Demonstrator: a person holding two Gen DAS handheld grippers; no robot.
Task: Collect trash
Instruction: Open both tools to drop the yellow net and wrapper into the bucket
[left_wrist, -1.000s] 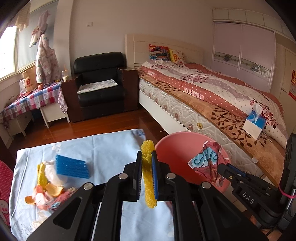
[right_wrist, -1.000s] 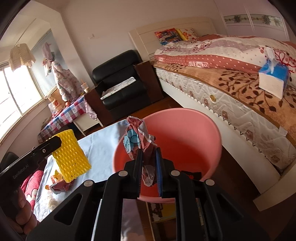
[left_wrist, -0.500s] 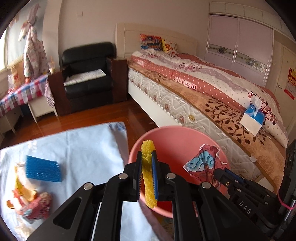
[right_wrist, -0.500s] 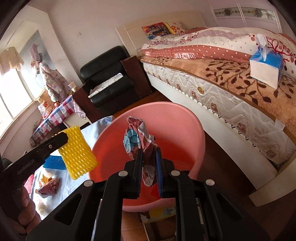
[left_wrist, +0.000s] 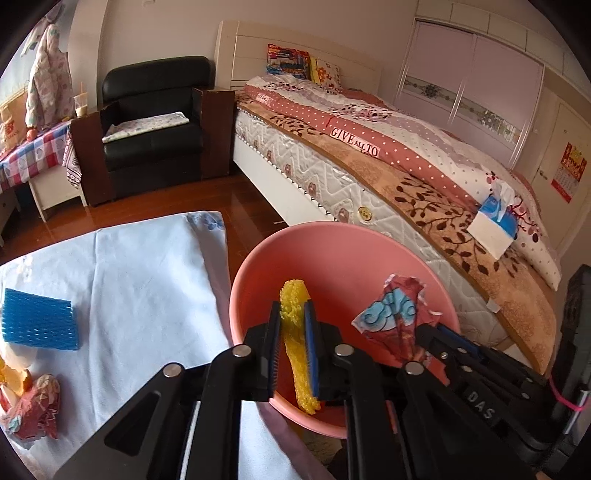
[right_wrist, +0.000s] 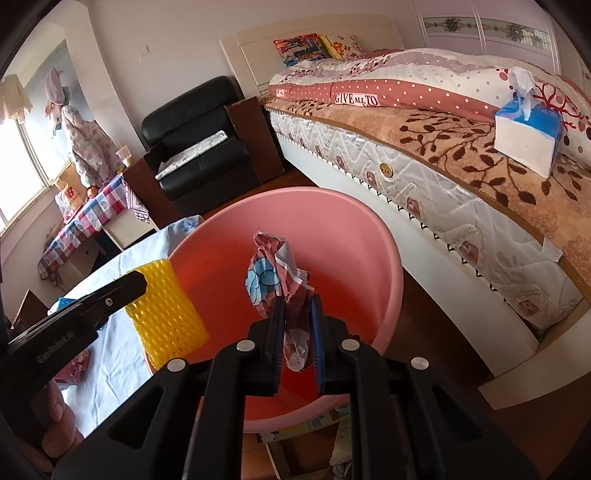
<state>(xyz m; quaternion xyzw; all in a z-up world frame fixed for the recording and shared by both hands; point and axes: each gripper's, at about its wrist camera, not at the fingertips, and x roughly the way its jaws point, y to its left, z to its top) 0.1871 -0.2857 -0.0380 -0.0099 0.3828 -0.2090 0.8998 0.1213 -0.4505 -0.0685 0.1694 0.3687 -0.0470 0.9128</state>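
A pink plastic basin (left_wrist: 332, 236) stands beside the table, between it and the bed. My left gripper (left_wrist: 292, 314) hangs over the basin's near left side with a yellow foam net (left_wrist: 293, 295) between its pads; its jaws are opening, though the pads still touch the net. In the right wrist view the same net (right_wrist: 166, 310) hangs at the basin's (right_wrist: 369, 240) left rim. My right gripper (right_wrist: 298, 306) is shut on a crumpled red and blue wrapper (right_wrist: 273, 273) above the middle of the basin. The left wrist view shows that wrapper (left_wrist: 395, 314) too.
A table under a pale blue cloth (left_wrist: 147, 277) lies left of the basin. It carries a blue foam net (left_wrist: 37, 325), a crumpled wrapper (left_wrist: 33, 410) and some peel. A bed (left_wrist: 406, 177) with a tissue box (left_wrist: 495, 225) runs along the right. A black armchair (left_wrist: 151, 129) stands behind.
Both grippers have sunk toward the basin. The left one carried the yellow net rightward from over the table to over the basin. The right one still grips the wrapper.
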